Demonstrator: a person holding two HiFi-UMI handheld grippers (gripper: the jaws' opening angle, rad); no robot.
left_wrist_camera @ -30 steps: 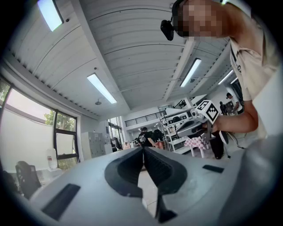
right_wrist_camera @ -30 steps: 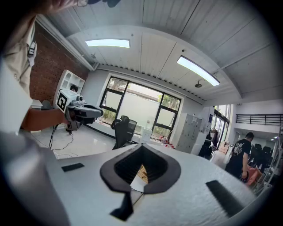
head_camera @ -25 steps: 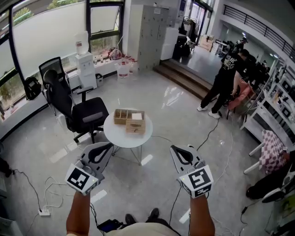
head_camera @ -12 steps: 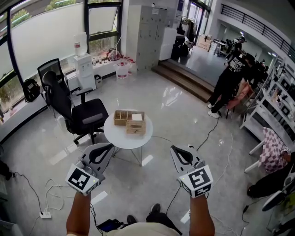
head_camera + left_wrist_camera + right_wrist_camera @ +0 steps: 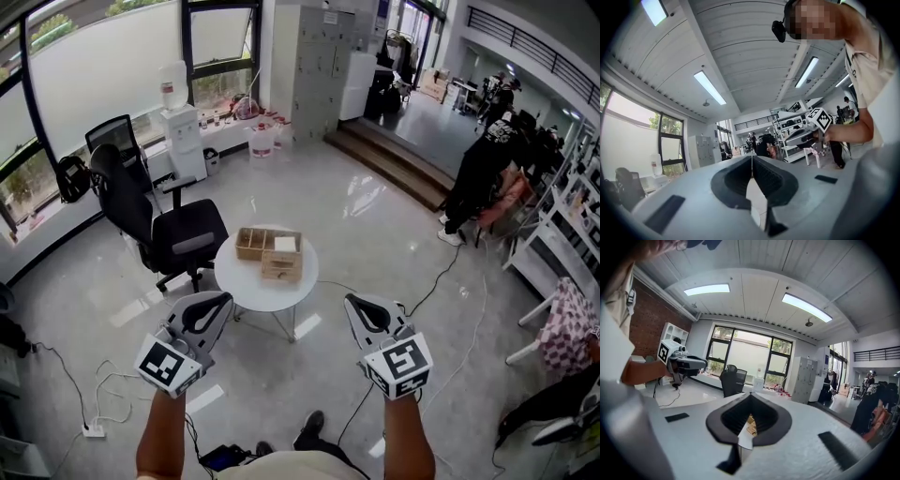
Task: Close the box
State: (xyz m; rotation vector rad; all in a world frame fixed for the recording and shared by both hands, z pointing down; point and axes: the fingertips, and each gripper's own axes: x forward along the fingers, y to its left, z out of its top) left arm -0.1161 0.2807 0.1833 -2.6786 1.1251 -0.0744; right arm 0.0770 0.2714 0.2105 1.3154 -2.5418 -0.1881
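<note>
Head view, near to far: two grippers held low, left gripper [image 5: 222, 297] and right gripper [image 5: 352, 301], both with jaws pinched fully together and nothing in them. Past them there's one round white table [image 5: 246, 277] with one wooden box [image 5: 270, 253] on its far half, compartments facing up, long side running roughly left to right. One black office chair [image 5: 174, 234] stands just left of the table.

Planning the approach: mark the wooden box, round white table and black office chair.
Light wooden box [image 5: 253, 245], head view, left part.
Round white table [image 5: 246, 282], head view, bare front top.
Black office chair [image 5: 192, 242], head view, seat.
</note>
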